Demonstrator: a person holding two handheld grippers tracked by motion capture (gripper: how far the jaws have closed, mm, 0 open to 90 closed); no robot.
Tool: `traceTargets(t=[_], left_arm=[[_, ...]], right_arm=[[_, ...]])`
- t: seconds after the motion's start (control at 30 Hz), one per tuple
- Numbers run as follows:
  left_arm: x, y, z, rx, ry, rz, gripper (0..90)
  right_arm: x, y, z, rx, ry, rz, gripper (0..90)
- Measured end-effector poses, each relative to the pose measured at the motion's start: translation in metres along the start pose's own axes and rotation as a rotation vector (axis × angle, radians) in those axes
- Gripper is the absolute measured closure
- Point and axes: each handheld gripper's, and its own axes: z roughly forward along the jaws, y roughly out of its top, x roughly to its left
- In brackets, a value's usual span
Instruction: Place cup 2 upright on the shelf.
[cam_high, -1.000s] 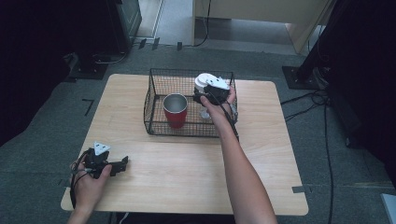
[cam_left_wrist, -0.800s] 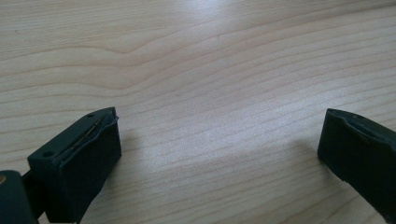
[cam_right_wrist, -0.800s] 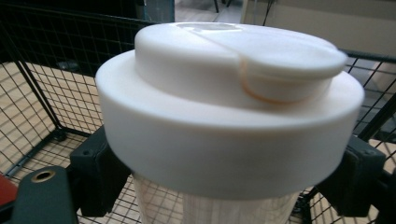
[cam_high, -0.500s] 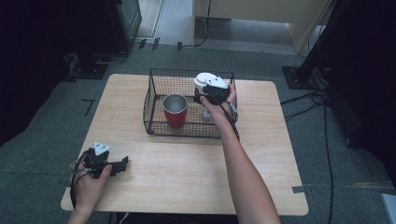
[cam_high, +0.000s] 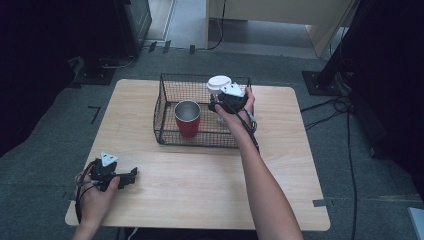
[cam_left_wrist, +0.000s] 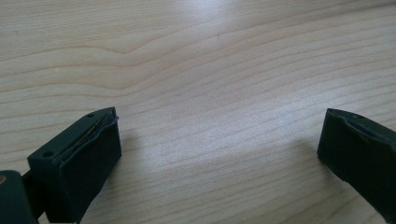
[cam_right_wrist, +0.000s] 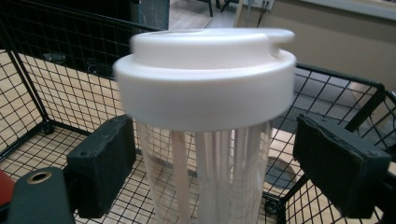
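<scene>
A clear tumbler (cam_right_wrist: 210, 182) with a white lid (cam_right_wrist: 205, 88) stands upright in the right part of a black wire basket (cam_high: 161, 100); from above its lid (cam_high: 219, 83) shows. My right gripper (cam_right_wrist: 224, 172) brackets the tumbler below the lid. Its jaws have just been opening, and the right pad (cam_right_wrist: 341, 163) stands clear of the tumbler wall. From above, the right gripper (cam_high: 217, 106) reaches over the basket's front. A red cup (cam_high: 188, 125) with a metal inside stands in the basket's left part. My left gripper (cam_high: 131, 175) rests open on the table near the front left, nothing between its jaws (cam_left_wrist: 219, 154).
The wooden table (cam_high: 200, 185) has bare surface between the basket and its front edge. The basket's wire walls (cam_right_wrist: 28, 93) rise around the tumbler. Dark floor, cables and furniture surround the table.
</scene>
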Motion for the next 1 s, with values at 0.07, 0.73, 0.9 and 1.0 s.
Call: traceTargets(t=[0.07,0.73,0.9,1.0], left_arm=[[0.0,0.0,0.0,0.0,-0.001,0.0,0.1],[0.001,0.0,0.0,-0.001,-0.006,-0.003,0.1],[0.001,0.0,0.0,0.0,-0.004,-0.002,0.1],[0.001,0.0,0.0,0.0,-0.004,-0.002,0.1]], right_arm=[[-0.003,-0.001,0.003,0.014,-0.003,0.005,13.5],[-0.003,-0.013,0.023,0.063,-0.069,-0.003,16.3],[-0.004,-0.013,0.022,0.066,-0.064,-0.008,16.4],[-0.004,-0.013,0.022,0.065,-0.062,-0.007,16.4]])
